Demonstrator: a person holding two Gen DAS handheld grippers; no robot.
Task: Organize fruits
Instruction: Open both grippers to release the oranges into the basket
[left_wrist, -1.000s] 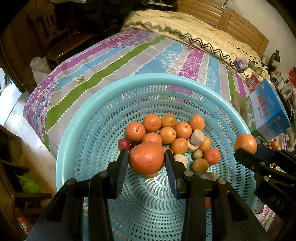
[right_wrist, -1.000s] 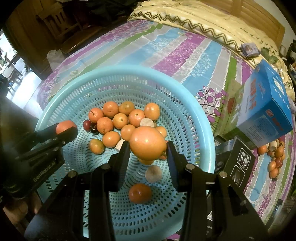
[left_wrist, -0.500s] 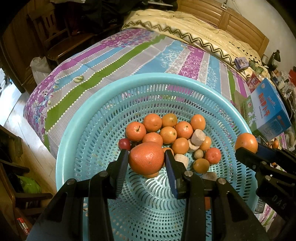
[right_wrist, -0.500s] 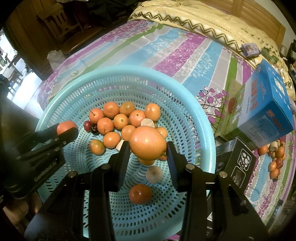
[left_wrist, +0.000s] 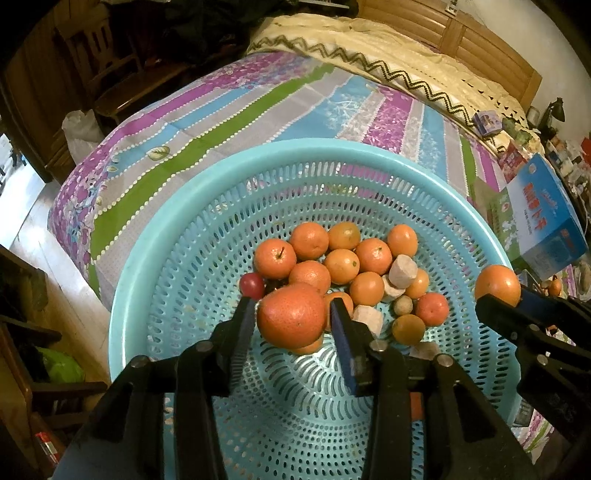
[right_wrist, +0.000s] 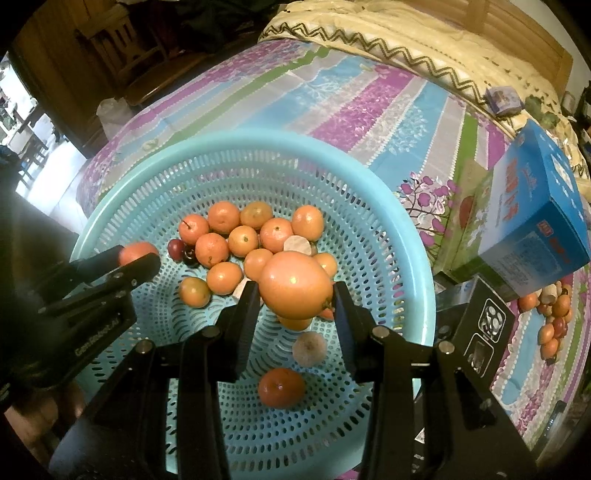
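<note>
Both grippers are hovering over the turquoise basket (left_wrist: 155, 258) on the bed: the left gripper (left_wrist: 293, 319) is clamping a reddish orange (left_wrist: 291, 315) in its jaws, the right gripper (right_wrist: 297, 295) a paler orange (right_wrist: 295, 284). The drop-off step appears to be in hand; next, each needs lowering beside the piled tangerines (right_wrist: 240, 240) before its jaws are parting.

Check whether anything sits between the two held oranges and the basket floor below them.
Yes. Small oranges lie right under the left orange and the right orange, peeking out beneath each. Open basket floor shows nearer the cameras.
</note>
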